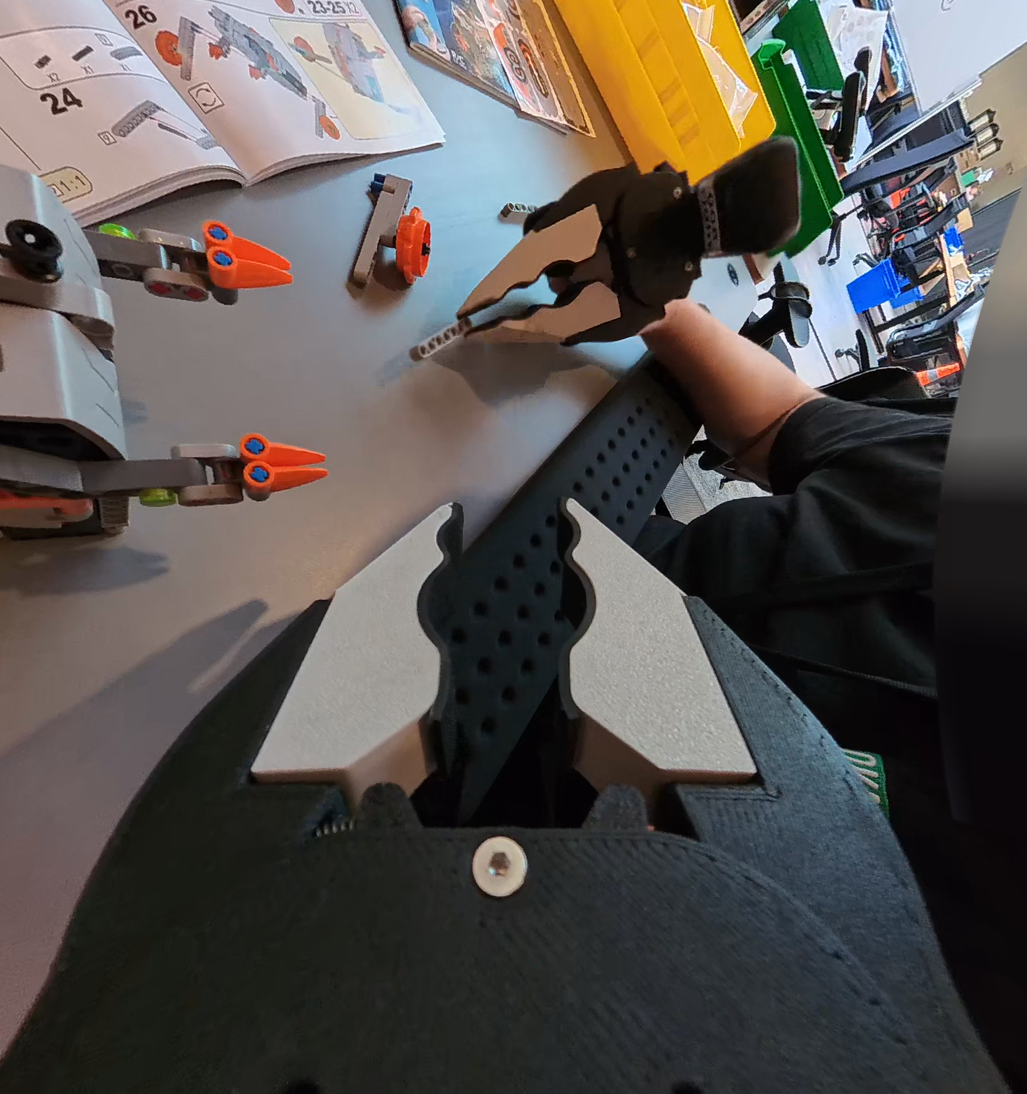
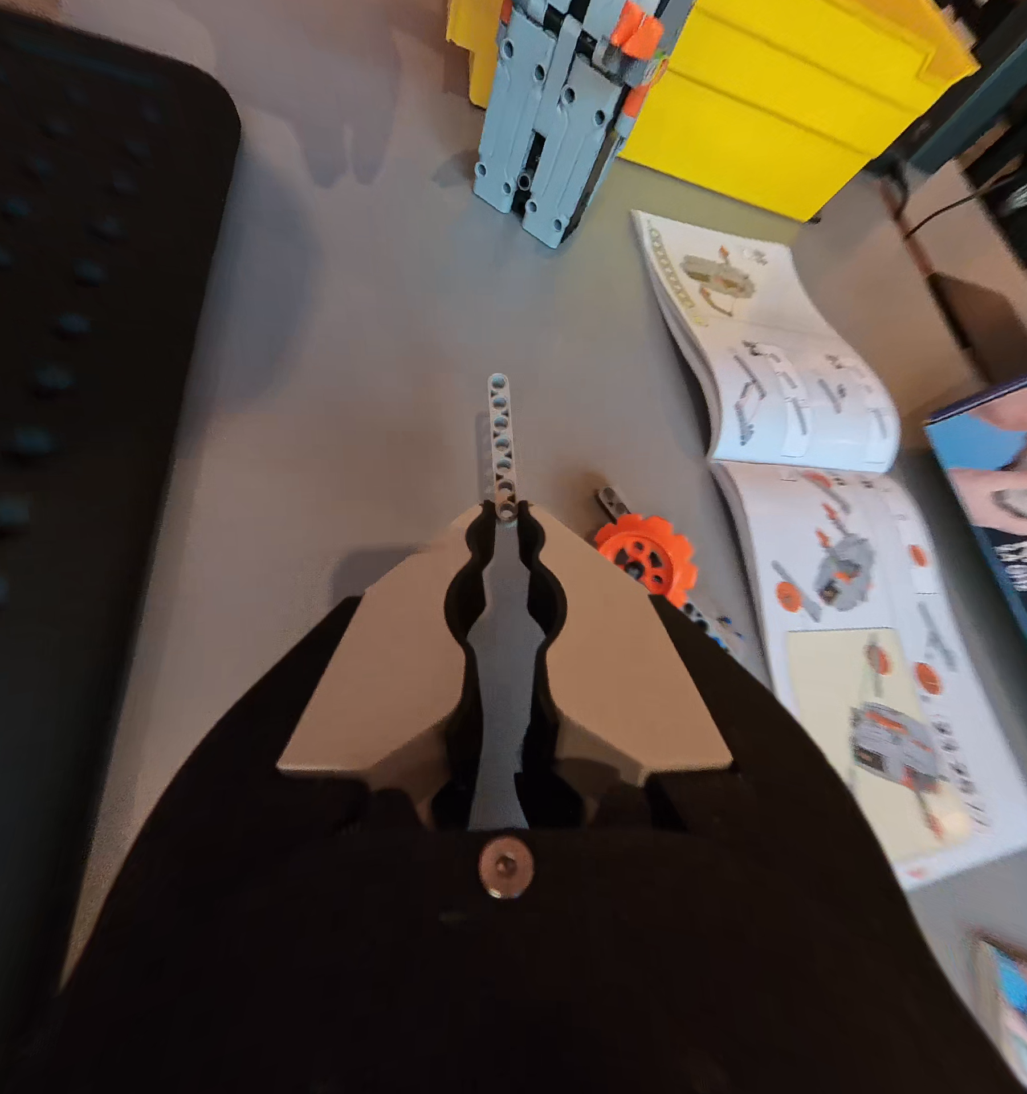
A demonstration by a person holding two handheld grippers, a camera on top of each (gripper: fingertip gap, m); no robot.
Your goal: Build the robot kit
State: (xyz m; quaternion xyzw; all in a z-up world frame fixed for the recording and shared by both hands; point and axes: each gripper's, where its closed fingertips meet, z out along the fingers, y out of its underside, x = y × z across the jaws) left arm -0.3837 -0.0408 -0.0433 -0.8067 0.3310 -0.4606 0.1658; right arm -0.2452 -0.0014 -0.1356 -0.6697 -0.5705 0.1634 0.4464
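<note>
Just a slim grey holed beam [image 2: 502, 441] pinched in the right claw [image 2: 504, 508].

Soft, even indoor light casts faint shadows across the grey table [image 1: 333, 367], as fisheye distortion and blur smear both frames' edges.

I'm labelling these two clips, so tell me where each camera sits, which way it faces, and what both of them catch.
Left wrist view: on the left gripper, open, facing across the grey table past a perforated black pad; a forearm shows.
Right wrist view: on the right gripper, facing the grey model and yellow bin, shut on a grey holed beam.
Shared: beam, right gripper, booklet, orange gear piece.
</note>
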